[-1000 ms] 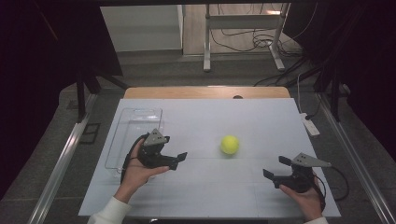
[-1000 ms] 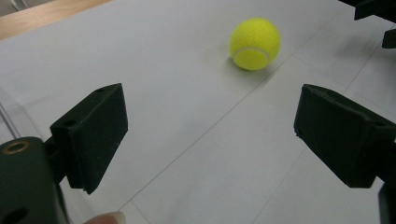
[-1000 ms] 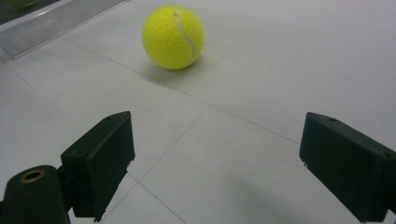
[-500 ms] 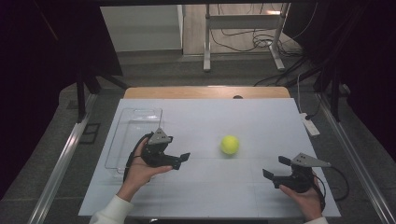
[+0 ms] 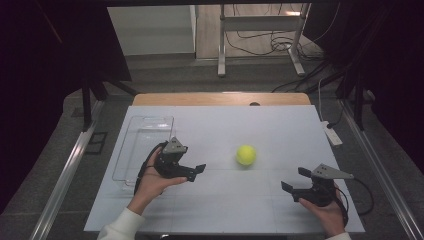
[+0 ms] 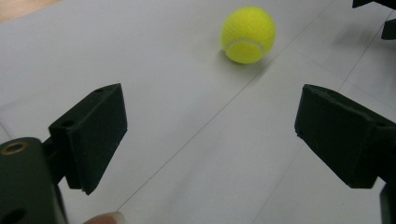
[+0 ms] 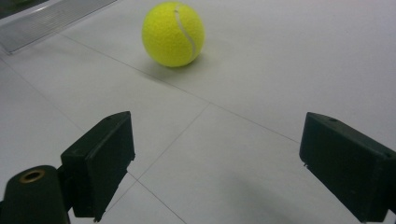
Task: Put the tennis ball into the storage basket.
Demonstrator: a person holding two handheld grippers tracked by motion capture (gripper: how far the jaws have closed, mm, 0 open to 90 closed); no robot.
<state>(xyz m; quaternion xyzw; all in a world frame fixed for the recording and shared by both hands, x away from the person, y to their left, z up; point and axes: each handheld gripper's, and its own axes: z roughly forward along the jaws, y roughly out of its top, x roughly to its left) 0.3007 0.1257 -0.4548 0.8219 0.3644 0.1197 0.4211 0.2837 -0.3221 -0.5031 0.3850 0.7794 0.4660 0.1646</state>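
Lying on the table (image 5: 150, 220), the ball (image 5: 246, 155) sits ahead of both tools, nearer the left tool (image 5: 196, 172), whose spread, empty jaws aim at it, seemingly for a pickup, while the right tool (image 5: 295, 180) waits likewise released, well apart.
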